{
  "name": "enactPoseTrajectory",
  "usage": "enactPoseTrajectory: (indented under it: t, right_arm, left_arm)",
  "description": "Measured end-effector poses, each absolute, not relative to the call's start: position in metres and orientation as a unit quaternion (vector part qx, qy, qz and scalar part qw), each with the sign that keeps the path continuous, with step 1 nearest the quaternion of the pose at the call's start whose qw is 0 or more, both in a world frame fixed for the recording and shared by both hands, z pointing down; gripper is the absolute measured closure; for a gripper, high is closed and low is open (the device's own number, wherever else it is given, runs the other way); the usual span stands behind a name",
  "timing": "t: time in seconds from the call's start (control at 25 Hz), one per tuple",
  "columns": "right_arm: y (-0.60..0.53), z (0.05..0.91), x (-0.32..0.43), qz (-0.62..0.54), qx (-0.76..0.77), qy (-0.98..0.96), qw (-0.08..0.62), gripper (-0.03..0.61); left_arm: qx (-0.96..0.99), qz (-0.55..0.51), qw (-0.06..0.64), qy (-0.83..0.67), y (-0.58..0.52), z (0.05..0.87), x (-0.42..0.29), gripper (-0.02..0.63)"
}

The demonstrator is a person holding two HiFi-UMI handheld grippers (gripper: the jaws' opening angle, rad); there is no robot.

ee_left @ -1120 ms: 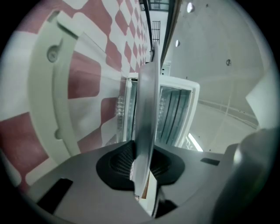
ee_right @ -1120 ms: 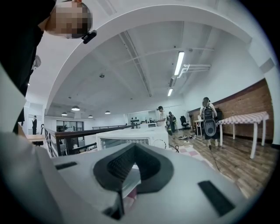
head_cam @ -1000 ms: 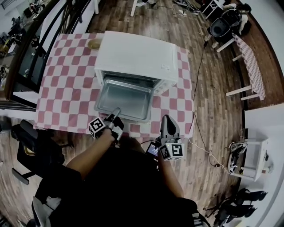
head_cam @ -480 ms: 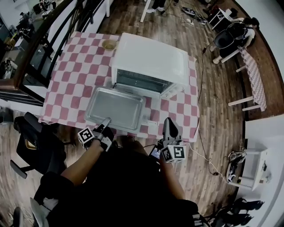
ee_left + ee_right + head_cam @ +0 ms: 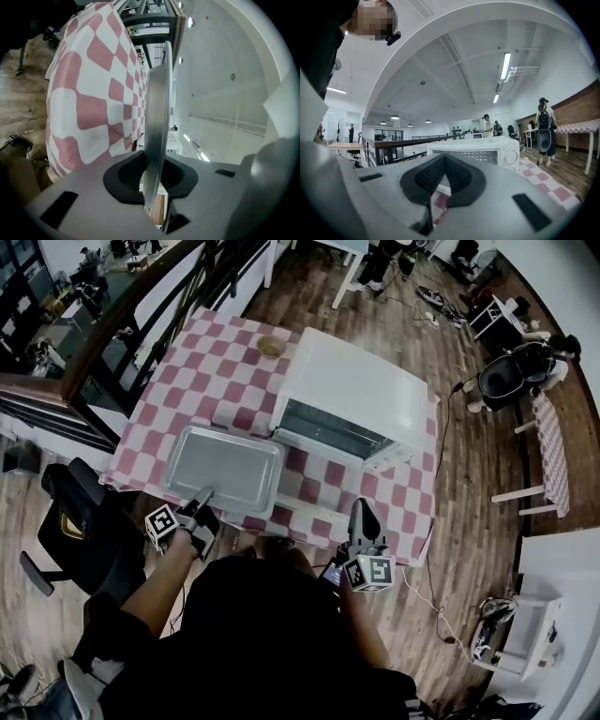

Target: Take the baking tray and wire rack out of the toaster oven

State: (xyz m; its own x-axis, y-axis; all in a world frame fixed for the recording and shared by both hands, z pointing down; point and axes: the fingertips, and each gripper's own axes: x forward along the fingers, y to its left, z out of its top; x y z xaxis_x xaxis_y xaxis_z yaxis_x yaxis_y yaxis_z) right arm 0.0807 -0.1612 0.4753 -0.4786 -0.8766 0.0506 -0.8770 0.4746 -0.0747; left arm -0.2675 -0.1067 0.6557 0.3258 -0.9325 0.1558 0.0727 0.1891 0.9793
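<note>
The grey baking tray (image 5: 222, 465) is outside the white toaster oven (image 5: 361, 395), over the left part of the checked table (image 5: 178, 381). My left gripper (image 5: 202, 497) is shut on the middle of the tray's near rim. In the left gripper view the tray (image 5: 157, 117) stands edge-on between the pads of that gripper (image 5: 152, 174). The oven's door (image 5: 312, 510) hangs open and the wire rack (image 5: 335, 431) shows in the oven's mouth. My right gripper (image 5: 362, 517) hovers shut and empty in front of the door; its own view shows the oven (image 5: 476, 151) ahead of the right gripper (image 5: 443, 180).
A small tan bowl (image 5: 271, 346) sits on the cloth behind the oven's left side. A dark railing (image 5: 141, 310) runs along the table's left edge, and a black chair (image 5: 70, 521) stands at its near left corner. People stand far behind the oven (image 5: 543, 124).
The tray has slid out of the oven and gone left with my left gripper, now lying over the cloth beside the oven. The right gripper has shifted a little.
</note>
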Motion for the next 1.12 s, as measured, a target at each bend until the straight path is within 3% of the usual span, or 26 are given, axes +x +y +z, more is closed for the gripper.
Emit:
enactPoseTrajectory:
  t: [0.52,1.12]
  right_arm:
    - [-0.194,0.478,0.065,0.042,0.484,-0.874,0.022,0.575]
    - [-0.277,0.501,0.07,0.081,0.466,-0.88,0.043,0.575]
  left_arm:
    - [0.482,-0.43,0.589,-0.486,-0.179,0.675,-0.365,0.555]
    - [0.504,-0.382,0.611,-0.477,-0.362,0.716,-0.368,0.554]
